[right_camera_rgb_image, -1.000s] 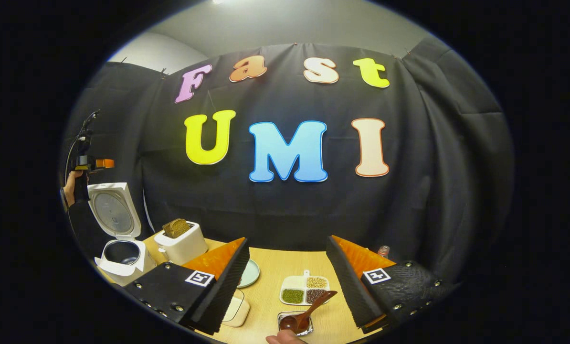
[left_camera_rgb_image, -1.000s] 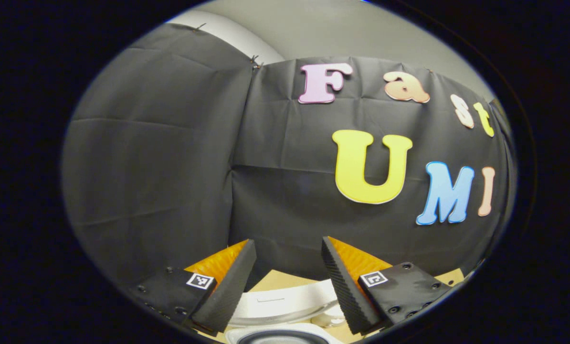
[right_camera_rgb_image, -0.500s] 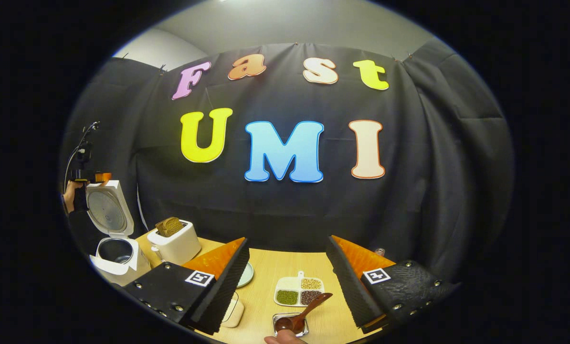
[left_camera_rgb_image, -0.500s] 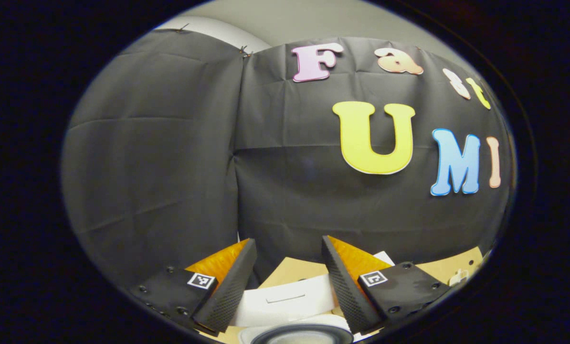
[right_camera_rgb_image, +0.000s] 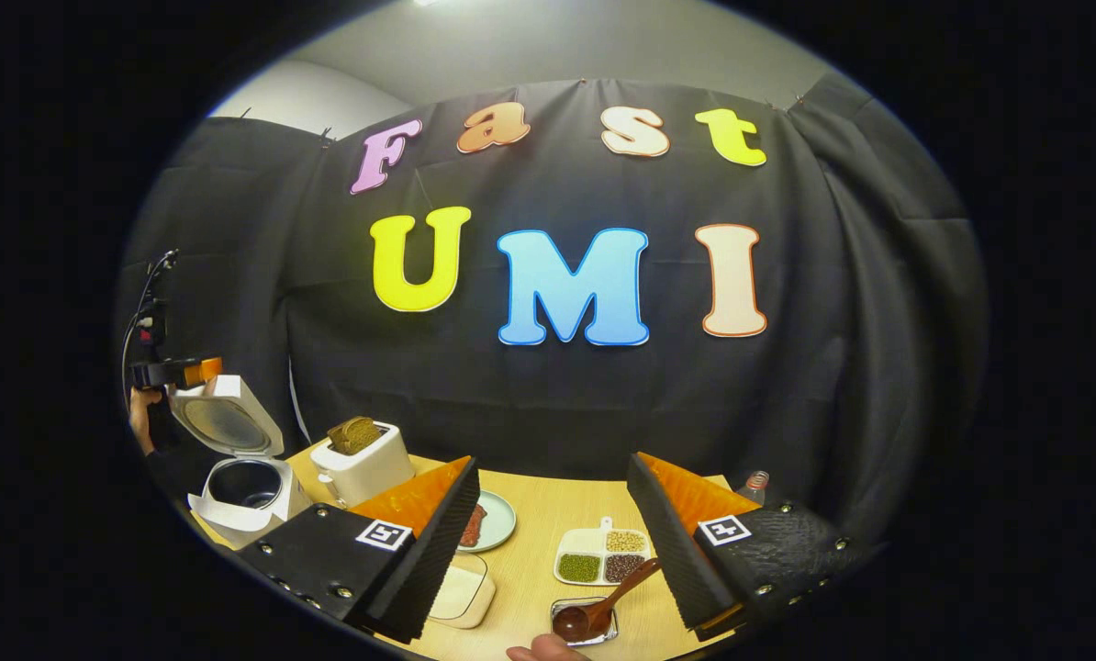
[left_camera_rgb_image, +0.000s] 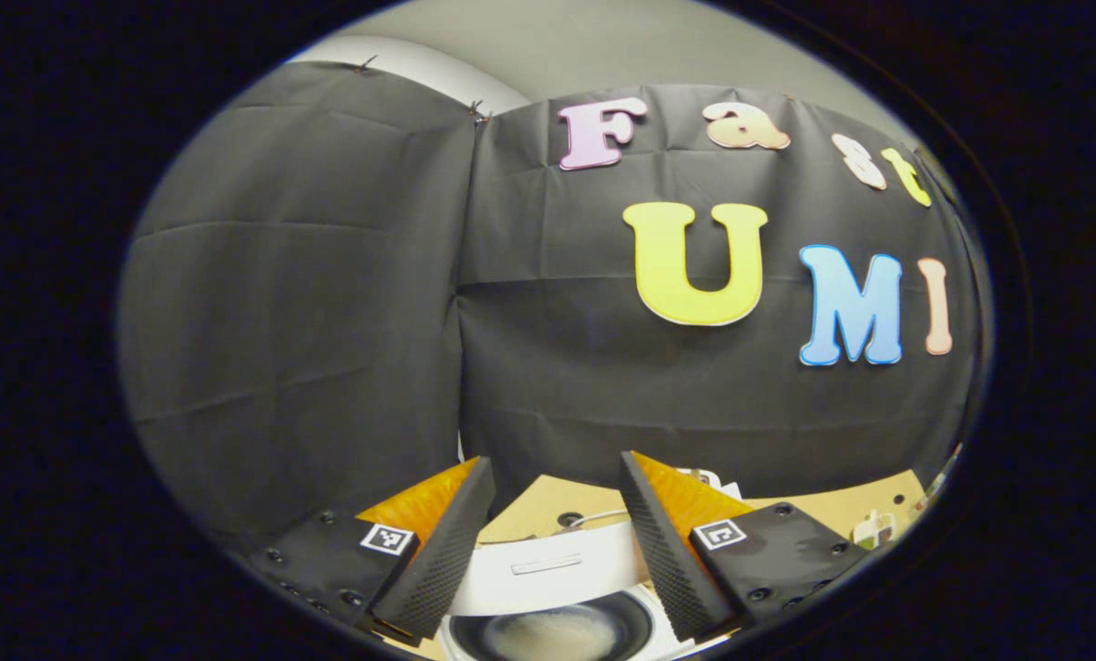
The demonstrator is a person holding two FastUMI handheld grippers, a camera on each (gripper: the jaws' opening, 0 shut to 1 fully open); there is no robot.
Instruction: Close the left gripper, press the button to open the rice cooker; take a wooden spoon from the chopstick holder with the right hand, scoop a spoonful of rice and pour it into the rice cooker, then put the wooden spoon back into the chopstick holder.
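Note:
The white rice cooker (right_camera_rgb_image: 245, 491) stands at the table's left end, its lid (right_camera_rgb_image: 227, 422) raised and tilted forward over the dark pot. A hand (right_camera_rgb_image: 139, 413) holds my left gripper (right_camera_rgb_image: 176, 372) just behind the lid's top edge. In the left gripper view my left gripper (left_camera_rgb_image: 555, 464) is open; the lid's white edge (left_camera_rgb_image: 548, 569) lies between its fingers, and below it the pot (left_camera_rgb_image: 548, 633) holds something pale. My right gripper (right_camera_rgb_image: 553, 461) is open and holds nothing. A brown wooden spoon (right_camera_rgb_image: 603, 606) rests bowl-down in a small clear container (right_camera_rgb_image: 585, 624) near the front edge.
A white toaster (right_camera_rgb_image: 360, 464) with bread stands beside the cooker. On the wooden table (right_camera_rgb_image: 548, 514) are a plate (right_camera_rgb_image: 488, 521), a divided dish of beans (right_camera_rgb_image: 603, 555), a white lidded box (right_camera_rgb_image: 461, 597) and a bottle (right_camera_rgb_image: 754, 482). A fingertip (right_camera_rgb_image: 534, 653) shows at the bottom.
The cooker lid has tipped forward from upright, with the left gripper lowering behind it. The left gripper view now looks down into the pot. The right gripper shifted slightly.

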